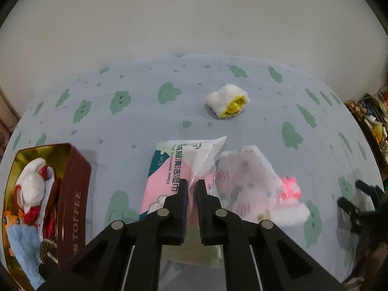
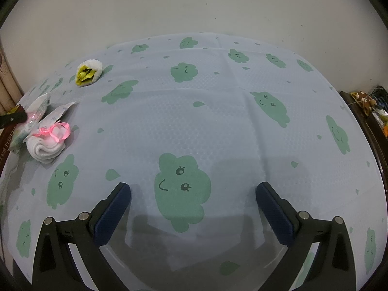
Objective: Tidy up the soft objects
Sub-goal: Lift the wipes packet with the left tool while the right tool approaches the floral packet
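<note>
My left gripper (image 1: pixel 192 184) is shut on the pink and white wipes packet (image 1: pixel 169 169), which it holds over the table. A white rolled towel with a pink ribbon (image 1: pixel 289 200) lies just right of it, partly under a printed white wrapper (image 1: pixel 245 177); the towel also shows in the right wrist view (image 2: pixel 48 143). A white and yellow rolled cloth (image 1: pixel 229 101) lies farther back, and it shows in the right wrist view (image 2: pixel 88 72). My right gripper (image 2: pixel 192 191) is open and empty above the tablecloth.
A brown toffee tin (image 1: pixel 72 184) at the left holds a white and red plush toy (image 1: pixel 32 189), a blue cloth (image 1: pixel 24 249) and other small things. The table has a blue cloth with green clouds (image 2: pixel 218 121). A cluttered shelf (image 2: pixel 373 106) stands at the right.
</note>
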Tool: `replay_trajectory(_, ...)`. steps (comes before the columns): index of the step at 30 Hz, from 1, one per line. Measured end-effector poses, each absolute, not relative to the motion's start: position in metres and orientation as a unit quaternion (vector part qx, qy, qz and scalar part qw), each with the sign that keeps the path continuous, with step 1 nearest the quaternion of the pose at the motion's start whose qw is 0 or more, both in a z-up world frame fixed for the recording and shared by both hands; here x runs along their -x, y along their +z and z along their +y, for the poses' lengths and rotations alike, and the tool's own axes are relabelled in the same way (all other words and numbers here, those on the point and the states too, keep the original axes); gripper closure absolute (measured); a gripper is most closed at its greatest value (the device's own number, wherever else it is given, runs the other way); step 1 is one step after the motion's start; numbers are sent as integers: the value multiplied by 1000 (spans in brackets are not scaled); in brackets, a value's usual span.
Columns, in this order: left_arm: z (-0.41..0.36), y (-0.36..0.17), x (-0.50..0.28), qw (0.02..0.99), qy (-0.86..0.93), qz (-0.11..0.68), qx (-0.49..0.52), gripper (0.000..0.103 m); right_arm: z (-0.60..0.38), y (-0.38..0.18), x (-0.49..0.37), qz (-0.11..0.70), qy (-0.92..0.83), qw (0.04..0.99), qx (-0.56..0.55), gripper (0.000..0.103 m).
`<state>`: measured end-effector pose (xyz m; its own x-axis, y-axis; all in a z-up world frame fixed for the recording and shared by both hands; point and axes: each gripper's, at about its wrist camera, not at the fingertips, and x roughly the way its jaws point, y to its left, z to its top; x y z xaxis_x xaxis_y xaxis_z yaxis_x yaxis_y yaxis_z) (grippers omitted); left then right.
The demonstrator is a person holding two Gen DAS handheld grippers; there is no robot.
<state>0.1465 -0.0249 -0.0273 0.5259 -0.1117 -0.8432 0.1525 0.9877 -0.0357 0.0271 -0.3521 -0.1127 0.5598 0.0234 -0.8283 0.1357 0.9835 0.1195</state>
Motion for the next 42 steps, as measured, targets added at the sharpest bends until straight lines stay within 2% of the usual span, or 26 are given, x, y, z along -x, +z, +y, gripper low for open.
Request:
replay_trajectory(7,-18,-22,-124,869,-79,488,-24,96,-352,-113,-27,468,-32,879,-85,0)
replay_trajectory(11,-29,-29,-113,856,-76,506,-71,93,-352,-112,-27,468,-32,879,-84,0)
replay_trajectory(13,-38,-36,-110,849,-63,513,-107,85,-352,-112,-27,468,-32,879,-85,0)
replay_trajectory(15,-50,-38,-103,851,-50,498,-160,63,-352,-112,-27,468,-32,879,-84,0)
replay_trajectory(16,-56,-38,-99,854,-48,485,-183,58,-353,-112,-27,468,-32,879,-84,0)
replay_trajectory(20,-73,-46,-91,847,-55,468,-247,46,-353,-112,-27,468,-32,879,-84,0)
replay_trajectory(23,-66,-66,-103,826,-63,505,-241,45,-353,-112,-27,468,-32,879,-84,0)
replay_trajectory(24,-62,-67,-105,832,-64,499,-233,41,-353,-112,-27,468,-31,879,-85,0)
replay_trajectory(27,-48,-64,-110,847,-79,489,-192,43,-352,-112,-27,468,-32,879,-84,0)
replay_trajectory(28,-44,-62,-110,853,-80,486,-172,61,-352,-112,-27,468,-32,879,-83,0)
replay_trajectory(31,-31,-53,-109,867,-86,474,-129,70,-352,-112,-27,469,-32,879,-83,0)
replay_trajectory(36,-29,-42,-95,883,-74,449,-113,77,-352,-113,-27,469,-33,879,-82,0)
replay_trajectory(42,-29,-13,-63,901,-81,423,-59,79,-352,-113,-27,467,-30,880,-84,0)
